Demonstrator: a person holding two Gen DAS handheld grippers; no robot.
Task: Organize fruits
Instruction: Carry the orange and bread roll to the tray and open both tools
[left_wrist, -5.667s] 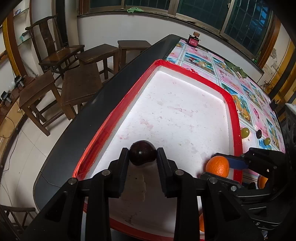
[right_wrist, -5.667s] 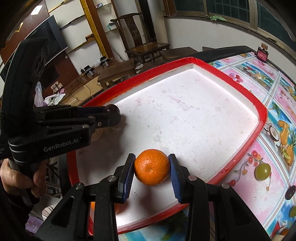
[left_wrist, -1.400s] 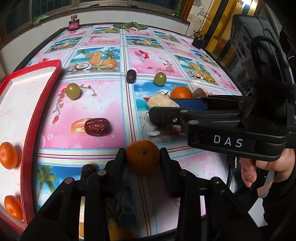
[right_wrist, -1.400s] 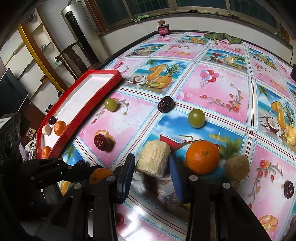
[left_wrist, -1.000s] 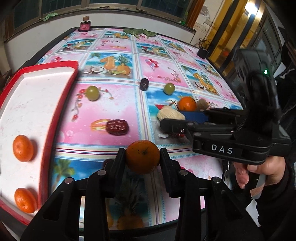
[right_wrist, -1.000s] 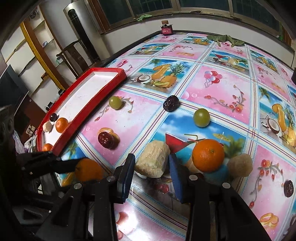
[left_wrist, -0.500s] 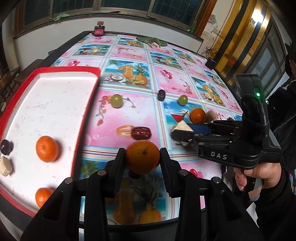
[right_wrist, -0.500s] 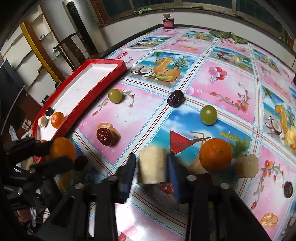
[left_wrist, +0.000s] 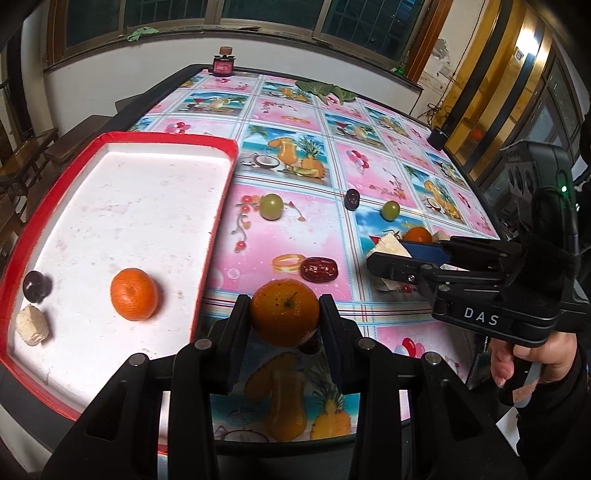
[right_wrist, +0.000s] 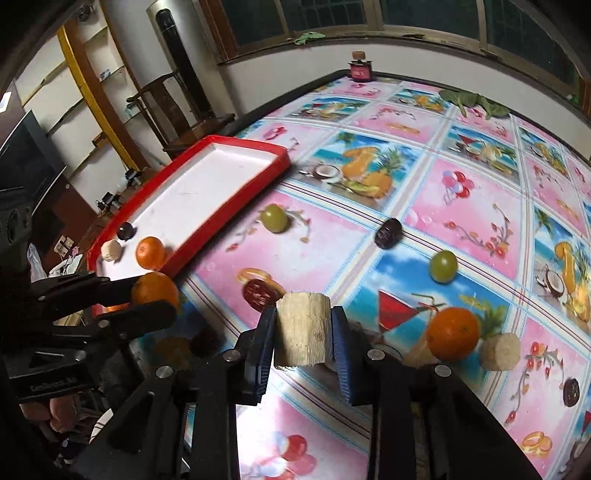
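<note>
A round orange mandarin (left_wrist: 284, 317) is clamped in the left gripper (left_wrist: 285, 322) above the tabletop (left_wrist: 369, 173), beside the red-rimmed white tray (left_wrist: 218, 206). A pale fibrous cylindrical chunk (right_wrist: 303, 328) is gripped between the jaws of the right gripper (right_wrist: 303, 332), which have just been closing.

Worktop (left_wrist: 369, 155) cover: glossy printed plastic sheet, reflective. Tray (left_wrist: 218, 184): red rim, white matt floor, stained. Orange (left_wrist: 284, 312) in left claw (left_wrist: 284, 317): dimpled, slightly shiny peel. Pale chunk (right_wrist: 303, 328) in right claw (right_wrist: 303, 332): fibrous, rough, matt. Claw arms: matt black plastic, metal screws. Date (left_wrist: 319, 269): wrinkled, glossy. Grapes (left_wrist: 271, 206): smooth.
</note>
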